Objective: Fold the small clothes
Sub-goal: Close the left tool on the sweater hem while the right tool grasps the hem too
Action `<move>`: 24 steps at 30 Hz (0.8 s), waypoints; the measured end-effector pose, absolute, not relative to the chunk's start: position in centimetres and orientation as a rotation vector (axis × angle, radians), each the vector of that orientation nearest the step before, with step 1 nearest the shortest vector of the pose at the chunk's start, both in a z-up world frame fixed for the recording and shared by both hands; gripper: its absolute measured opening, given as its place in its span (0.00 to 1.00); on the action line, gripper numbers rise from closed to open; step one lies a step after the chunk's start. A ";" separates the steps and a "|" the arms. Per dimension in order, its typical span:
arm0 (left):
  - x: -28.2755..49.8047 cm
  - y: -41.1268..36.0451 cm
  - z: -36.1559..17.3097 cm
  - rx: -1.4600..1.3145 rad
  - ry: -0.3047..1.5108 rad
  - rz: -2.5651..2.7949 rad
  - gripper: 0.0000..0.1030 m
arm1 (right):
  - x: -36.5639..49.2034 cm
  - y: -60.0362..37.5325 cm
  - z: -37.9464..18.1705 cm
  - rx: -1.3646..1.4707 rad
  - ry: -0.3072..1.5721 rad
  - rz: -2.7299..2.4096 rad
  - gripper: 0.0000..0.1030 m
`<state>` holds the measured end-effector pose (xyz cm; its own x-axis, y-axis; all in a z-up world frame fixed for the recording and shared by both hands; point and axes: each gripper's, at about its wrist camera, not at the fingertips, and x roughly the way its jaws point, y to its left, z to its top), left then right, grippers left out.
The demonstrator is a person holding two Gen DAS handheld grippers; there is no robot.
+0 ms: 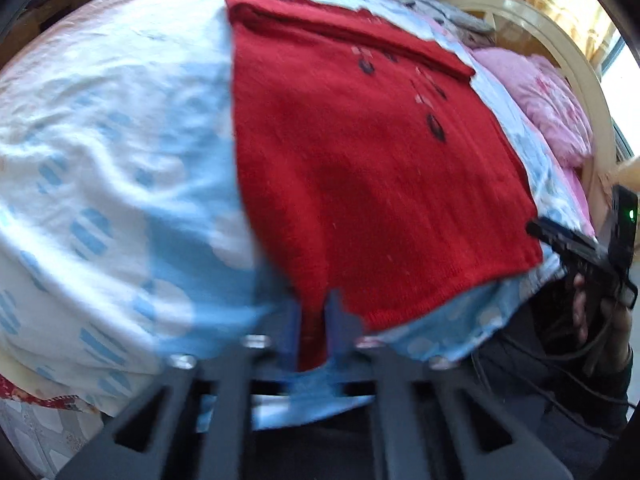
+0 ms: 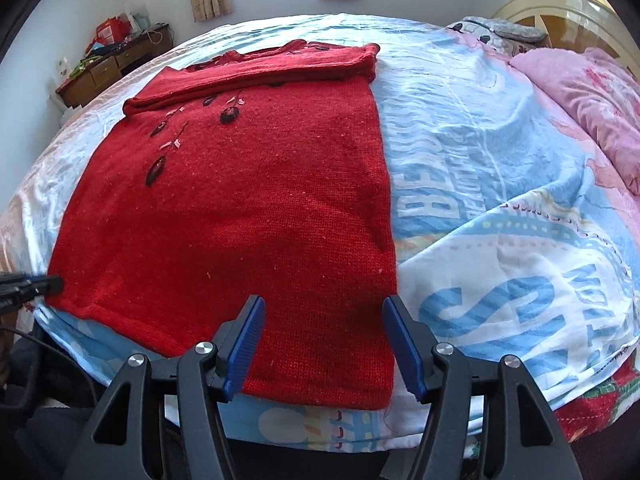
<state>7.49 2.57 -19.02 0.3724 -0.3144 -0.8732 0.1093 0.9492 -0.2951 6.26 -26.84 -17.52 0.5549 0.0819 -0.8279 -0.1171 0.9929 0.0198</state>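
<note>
A red knit sweater [image 2: 240, 200] with dark flower stitching lies flat on the bed, its sleeves folded across the top. My left gripper [image 1: 314, 316] is shut on the sweater's near hem corner [image 1: 312, 336]; the view is blurred. My right gripper [image 2: 322, 332] is open, its blue pads [image 2: 246, 340] straddling the hem near the sweater's right corner. The left gripper's tip [image 2: 40, 284] shows at the sweater's left corner in the right wrist view. The right gripper [image 1: 568, 240] shows at the far right in the left wrist view.
The bed has a blue and white printed sheet [image 2: 500, 200]. A pink pillow [image 2: 592, 112] lies by the cream headboard [image 2: 560, 4]. A wooden desk [image 2: 108, 68] with clutter stands by the far wall under a window.
</note>
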 end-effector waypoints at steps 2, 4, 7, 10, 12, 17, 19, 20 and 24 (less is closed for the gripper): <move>7.2 2.4 -18.8 -0.178 1.144 -0.267 0.09 | 6.1 -27.2 -17.3 -0.027 0.977 0.114 0.60; 7.0 2.1 -18.2 -0.153 1.123 -0.266 0.09 | 5.9 -27.7 -17.1 -0.020 0.980 0.109 0.60; 6.9 2.5 -17.8 -0.153 1.113 -0.271 0.09 | 5.5 -28.6 -17.0 0.003 0.997 0.099 0.60; 6.8 2.6 -17.9 -0.157 1.109 -0.275 0.09 | 4.9 -29.4 -17.1 0.030 1.007 0.096 0.60; 7.0 2.7 -18.1 -0.158 1.111 -0.278 0.09 | 4.6 -29.8 -17.4 0.044 1.016 0.100 0.60; 6.8 3.4 -18.6 -0.192 1.122 -0.286 0.09 | 4.7 -30.0 -18.1 0.082 1.041 0.124 0.60; 6.9 3.6 -18.7 -0.209 1.119 -0.292 0.09 | 4.8 -30.0 -18.3 0.080 1.057 0.118 0.60; 7.0 3.8 -18.8 -0.218 1.119 -0.297 0.09 | 4.9 -30.1 -18.5 0.087 1.067 0.116 0.60; 7.0 4.0 -19.1 -0.231 1.110 -0.307 0.09 | 5.5 -30.5 -19.0 0.133 1.104 0.128 0.57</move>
